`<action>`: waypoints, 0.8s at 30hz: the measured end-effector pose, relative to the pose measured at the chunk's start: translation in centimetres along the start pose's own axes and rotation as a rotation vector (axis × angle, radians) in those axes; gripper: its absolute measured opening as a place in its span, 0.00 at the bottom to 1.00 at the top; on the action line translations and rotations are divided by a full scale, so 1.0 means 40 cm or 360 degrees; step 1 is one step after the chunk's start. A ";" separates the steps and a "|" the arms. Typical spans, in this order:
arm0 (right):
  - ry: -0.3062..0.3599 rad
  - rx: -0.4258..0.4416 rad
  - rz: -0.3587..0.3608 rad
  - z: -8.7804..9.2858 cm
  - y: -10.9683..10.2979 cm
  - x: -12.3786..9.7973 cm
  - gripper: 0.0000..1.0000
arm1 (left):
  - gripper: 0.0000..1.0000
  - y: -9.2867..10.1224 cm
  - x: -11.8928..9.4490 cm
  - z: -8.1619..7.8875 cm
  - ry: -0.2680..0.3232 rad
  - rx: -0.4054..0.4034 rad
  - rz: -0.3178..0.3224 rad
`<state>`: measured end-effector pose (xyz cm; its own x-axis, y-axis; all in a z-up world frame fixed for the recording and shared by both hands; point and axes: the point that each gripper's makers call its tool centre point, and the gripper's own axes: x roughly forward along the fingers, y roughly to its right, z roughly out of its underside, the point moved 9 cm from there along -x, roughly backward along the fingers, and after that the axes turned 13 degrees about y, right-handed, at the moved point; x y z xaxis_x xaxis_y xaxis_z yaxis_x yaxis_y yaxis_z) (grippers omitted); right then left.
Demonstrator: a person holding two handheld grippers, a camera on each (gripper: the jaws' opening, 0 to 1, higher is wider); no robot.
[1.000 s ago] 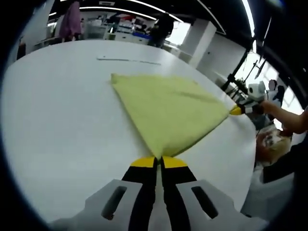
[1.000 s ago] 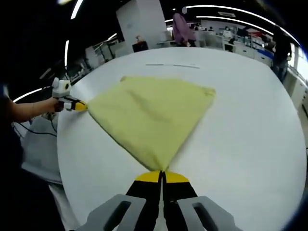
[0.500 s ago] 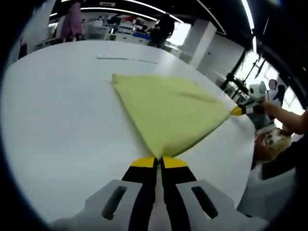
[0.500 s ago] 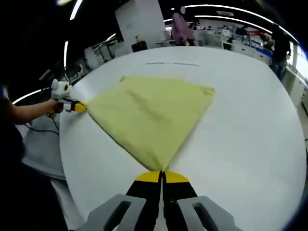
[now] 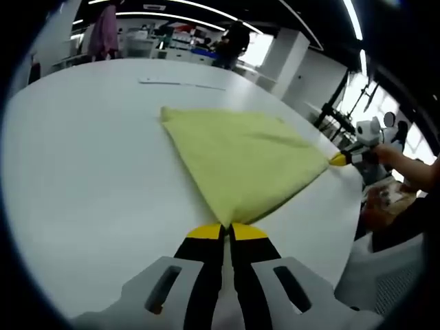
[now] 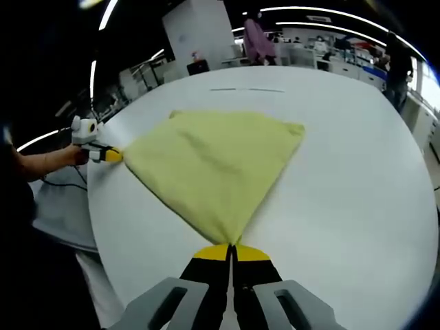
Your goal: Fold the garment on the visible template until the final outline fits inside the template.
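We see the pale yellow-green cloth garment (image 5: pixel 240 158) spread flat on the round white table (image 5: pixel 82 179) (a thin line is marked beyond it). Our left gripper (image 5: pixel 227 230) and right gripper (image 6: pixel 230 251) each pinch one near corner, jaws closed on fabric.

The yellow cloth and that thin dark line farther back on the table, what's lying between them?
Nothing. In both gripper views, bare white table runs from the far edge of the yellow cloth to the thin dark line.
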<state>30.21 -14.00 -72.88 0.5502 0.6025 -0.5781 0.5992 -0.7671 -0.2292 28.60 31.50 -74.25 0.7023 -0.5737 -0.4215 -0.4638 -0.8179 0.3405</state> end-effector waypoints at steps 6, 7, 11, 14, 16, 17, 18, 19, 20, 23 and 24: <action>0.0026 -0.0002 -0.0005 0.003 -0.004 0.001 0.00 | 0.02 0.003 0.001 0.001 0.0003 0.0025 -0.0023; 0.0025 -0.0007 -0.0004 0.003 -0.005 0.001 0.00 | 0.02 0.003 0.001 0.001 0.0003 0.0024 -0.0025; 0.0028 -0.0035 -0.0002 0.000 -0.006 0.004 0.00 | 0.02 0.004 0.003 0.003 0.0018 -0.0009 -0.0043; 0.0035 -0.0022 0.0012 -0.001 -0.006 0.005 0.00 | 0.03 0.006 0.002 0.004 0.0031 -0.0023 -0.0058; 0.0056 -0.0010 0.0020 -0.005 -0.007 0.005 0.00 | 0.05 0.009 0.002 0.001 0.0056 -0.0031 -0.0073; 0.0076 -0.0002 0.0025 -0.009 -0.008 0.004 0.01 | 0.06 0.009 0.002 -0.002 0.0086 -0.0044 -0.0079; 0.0090 -0.0002 0.0021 -0.012 -0.009 0.003 0.03 | 0.08 0.009 0.002 -0.004 0.0100 -0.0047 -0.0086; 0.0105 -0.0006 0.0019 -0.016 -0.011 0.003 0.06 | 0.10 0.009 0.001 -0.008 0.0113 -0.0037 -0.0092; 0.0112 -0.0005 0.0019 -0.019 -0.013 0.003 0.10 | 0.14 0.010 0.001 -0.011 0.0122 -0.0032 -0.0095; 0.0133 -0.0015 0.0016 -0.027 -0.018 0.004 0.18 | 0.21 0.013 -0.001 -0.022 0.0151 -0.0018 -0.0106; 0.0139 -0.0020 0.0013 -0.030 -0.022 0.004 0.21 | 0.23 0.014 -0.002 -0.026 0.0161 -0.0016 -0.0105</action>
<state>30.49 -12.96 -71.83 0.6035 0.6136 -0.5092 0.6015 -0.7696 -0.2144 28.82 31.12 -73.15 0.7822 -0.5111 -0.3563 -0.4098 -0.8528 0.3237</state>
